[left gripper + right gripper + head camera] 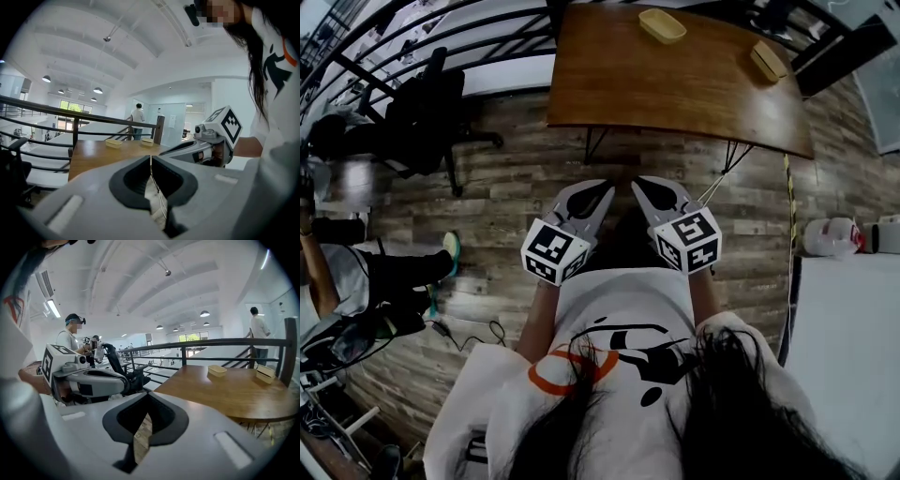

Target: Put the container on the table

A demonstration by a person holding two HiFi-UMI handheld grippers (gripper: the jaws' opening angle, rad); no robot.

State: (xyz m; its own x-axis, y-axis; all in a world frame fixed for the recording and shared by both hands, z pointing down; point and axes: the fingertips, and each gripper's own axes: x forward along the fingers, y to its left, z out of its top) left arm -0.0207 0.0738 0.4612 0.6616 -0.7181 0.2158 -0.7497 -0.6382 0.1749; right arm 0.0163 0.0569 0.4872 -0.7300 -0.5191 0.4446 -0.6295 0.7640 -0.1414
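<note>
two yellow containers point(662, 25) point(768, 60) sit on one table point(675, 94); left claw point(603, 190) and right claw point(641, 185) both closed, empty.

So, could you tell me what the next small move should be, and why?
Probably step toward the table: both the left gripper and right gripper are shut, empty and short of it, while two containers sit at its far edge.

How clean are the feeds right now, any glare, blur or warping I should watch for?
Head view: heavy fisheye bends the railing and table; corners dark, left edge smeared. Left gripper view: black round vignette, bright ceiling, containers small but readable. Right gripper view: same warp, soft sheen on the table, near fingers slightly soft.
</note>
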